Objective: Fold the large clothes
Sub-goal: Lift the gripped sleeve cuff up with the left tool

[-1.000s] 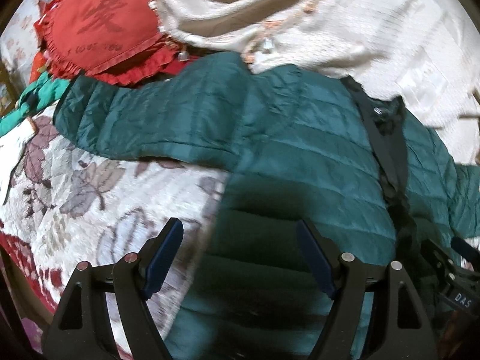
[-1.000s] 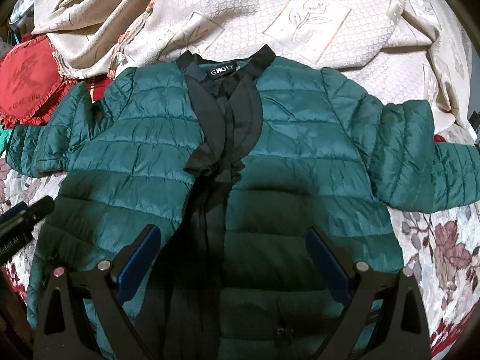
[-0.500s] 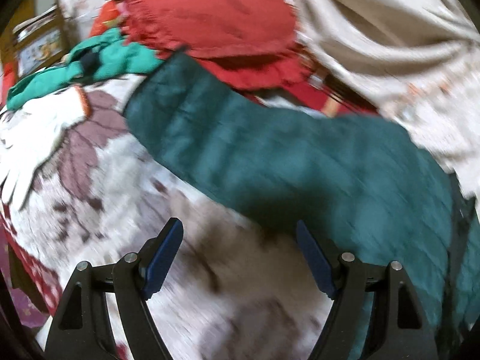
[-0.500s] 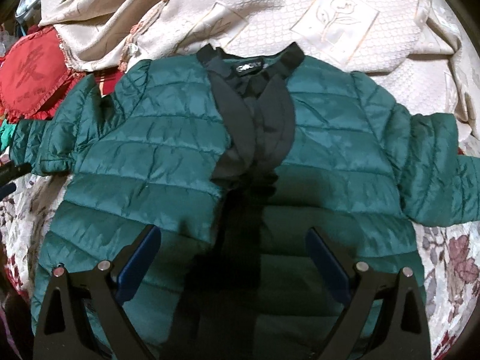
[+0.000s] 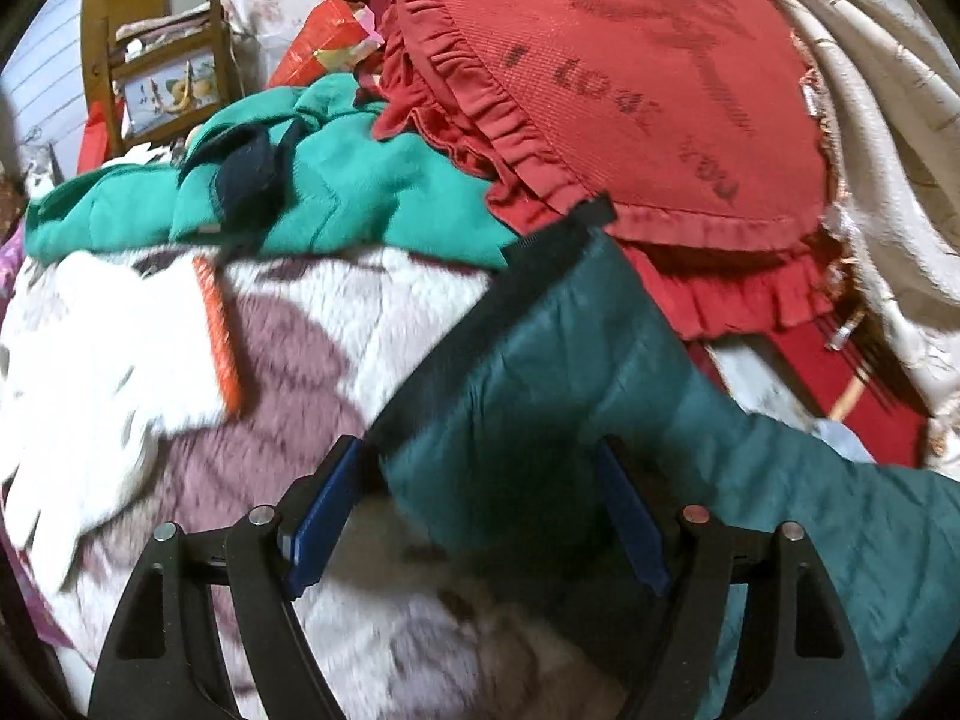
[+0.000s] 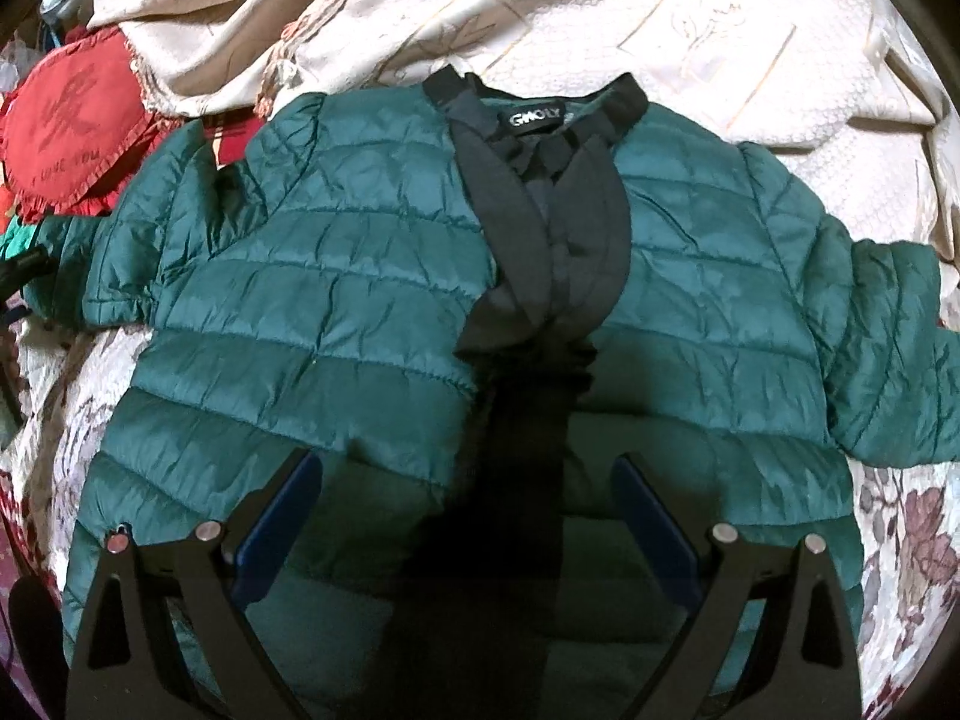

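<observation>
A dark green quilted jacket (image 6: 336, 312) with black collar and placket lies front up and spread out on the bed, collar at the far side. Its sleeve (image 5: 558, 372) with a black cuff (image 5: 480, 324) shows in the left wrist view. My left gripper (image 5: 480, 480) is open, with the cuff end of the sleeve between its blue pads (image 5: 324, 504). My right gripper (image 6: 468, 510) is open and empty, hovering over the lower middle of the jacket at the placket.
A red frilled heart cushion (image 5: 600, 78) and a bright green garment (image 5: 336, 192) lie just beyond the sleeve. A cream quilted bedspread (image 6: 600, 6) lies behind the collar. A floral blanket (image 5: 240, 360) covers the bed. An orange comb (image 5: 219, 330) lies on it.
My left gripper has swung left from the jacket body along the sleeve to its cuff end. My right gripper has moved closer over the jacket, still open.
</observation>
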`<move>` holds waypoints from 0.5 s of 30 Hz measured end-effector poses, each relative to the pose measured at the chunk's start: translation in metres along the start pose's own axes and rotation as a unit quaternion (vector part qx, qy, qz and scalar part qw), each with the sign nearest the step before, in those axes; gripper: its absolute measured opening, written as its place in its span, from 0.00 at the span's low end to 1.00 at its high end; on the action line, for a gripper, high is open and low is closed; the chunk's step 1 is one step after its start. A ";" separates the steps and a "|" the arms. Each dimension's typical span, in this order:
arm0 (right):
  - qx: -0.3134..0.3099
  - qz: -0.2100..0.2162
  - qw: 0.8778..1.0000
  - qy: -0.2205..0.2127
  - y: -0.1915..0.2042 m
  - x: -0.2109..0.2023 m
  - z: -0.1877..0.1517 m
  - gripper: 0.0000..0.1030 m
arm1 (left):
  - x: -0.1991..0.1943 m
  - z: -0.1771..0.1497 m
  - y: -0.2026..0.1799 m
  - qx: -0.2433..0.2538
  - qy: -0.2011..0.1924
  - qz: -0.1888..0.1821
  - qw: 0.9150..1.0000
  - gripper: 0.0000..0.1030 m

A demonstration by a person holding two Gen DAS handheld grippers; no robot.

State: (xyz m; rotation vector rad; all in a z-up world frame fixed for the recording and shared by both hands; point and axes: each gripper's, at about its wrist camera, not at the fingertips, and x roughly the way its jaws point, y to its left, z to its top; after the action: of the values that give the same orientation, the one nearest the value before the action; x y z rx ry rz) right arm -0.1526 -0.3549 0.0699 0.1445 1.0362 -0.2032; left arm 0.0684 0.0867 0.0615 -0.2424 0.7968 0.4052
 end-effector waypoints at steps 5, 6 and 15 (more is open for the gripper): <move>-0.001 0.004 1.000 0.006 0.003 0.003 0.003 0.96 | 0.010 0.001 -0.017 0.055 -0.026 0.028 0.998 0.59; -0.001 0.005 1.000 0.008 0.004 0.004 0.003 0.96 | 0.010 -0.001 -0.019 0.059 -0.028 0.028 0.997 0.57; -0.016 0.000 1.000 0.012 0.011 0.007 0.003 0.96 | 0.005 -0.003 -0.020 0.065 -0.017 -0.034 0.997 0.00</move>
State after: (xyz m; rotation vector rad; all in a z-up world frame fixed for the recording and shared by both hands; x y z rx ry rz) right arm -0.1444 -0.3452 0.0653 0.1185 1.0631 -0.1850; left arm 0.0783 0.0689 0.0571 -0.1405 0.7771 0.2915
